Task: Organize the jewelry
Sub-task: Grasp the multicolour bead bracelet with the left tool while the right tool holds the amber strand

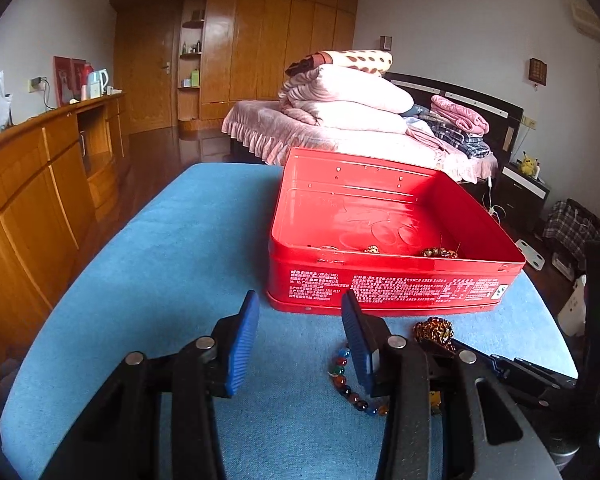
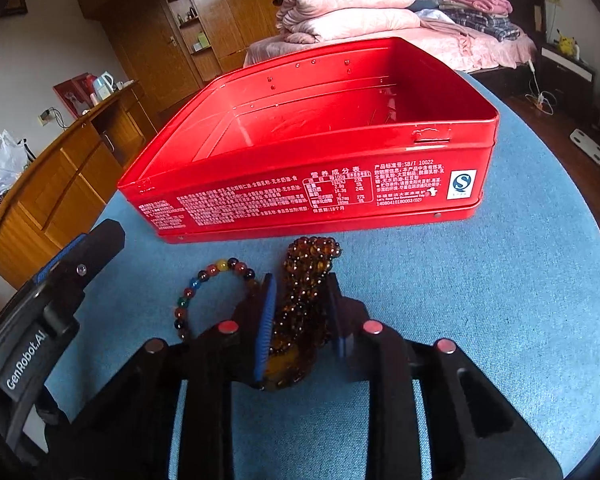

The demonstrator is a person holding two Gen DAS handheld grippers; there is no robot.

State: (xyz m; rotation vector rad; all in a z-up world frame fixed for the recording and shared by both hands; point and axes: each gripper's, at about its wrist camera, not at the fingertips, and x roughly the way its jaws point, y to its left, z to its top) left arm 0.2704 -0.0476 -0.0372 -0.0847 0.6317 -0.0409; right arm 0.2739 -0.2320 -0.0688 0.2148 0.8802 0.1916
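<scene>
- Right gripper [image 2: 300,308] has its jaws pinching the amber beads [image 2: 304,280], low on the blue surface [image 2: 500,280], probably to lift them.
- Left gripper [image 1: 300,320] idles, jaws spread; the bracelet [image 2: 208,280] lies beside it.
- Tin [image 2: 300,184] sits just beyond, open, some jewelry already inside.

My right finger [image 1: 362,344] covers part of the multicolour bracelet [image 1: 342,380]. Tin's near wall [image 1: 388,280] hides most of the jewelry inside [image 1: 440,253]; can't ID pieces. Amber bead cluster's [image 2: 300,312] near end is buried between my right gripper's pads [image 2: 266,324].
</scene>
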